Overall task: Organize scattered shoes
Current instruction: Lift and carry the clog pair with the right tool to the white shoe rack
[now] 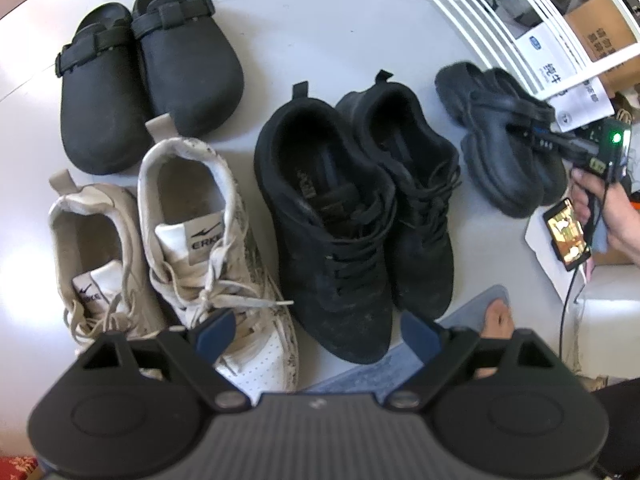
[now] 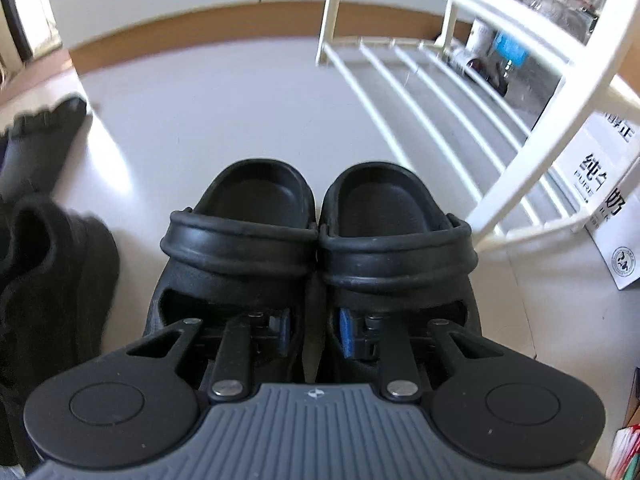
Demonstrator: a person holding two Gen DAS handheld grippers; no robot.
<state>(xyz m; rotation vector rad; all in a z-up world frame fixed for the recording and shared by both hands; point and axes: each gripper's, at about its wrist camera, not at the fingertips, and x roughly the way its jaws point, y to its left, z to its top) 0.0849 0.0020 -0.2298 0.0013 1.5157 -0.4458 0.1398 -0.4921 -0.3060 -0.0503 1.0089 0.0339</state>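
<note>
My right gripper [image 2: 316, 332] is shut on a pair of black rubber clogs [image 2: 320, 240]. One finger reaches into each clog, and its blue pads [image 2: 346, 336] pinch the two touching inner walls together. The same clogs [image 1: 504, 148] show at the right of the left wrist view, with a hand [image 1: 612, 208] behind them. My left gripper [image 1: 318, 334] stands open above the toes of a pair of black sneakers [image 1: 352, 208] and holds nothing. Beside them lie beige and white sneakers [image 1: 172, 248] and black strapped clogs [image 1: 148, 72], all paired on the pale floor.
A white slatted shoe rack [image 2: 440, 80] stands just right of and beyond the held clogs; behind it are white cartons [image 2: 608, 208] and a cardboard box [image 1: 600, 28]. A phone [image 1: 568, 236] on a cable lies at the right. A foot in a grey slipper [image 1: 496, 320] is near my left gripper.
</note>
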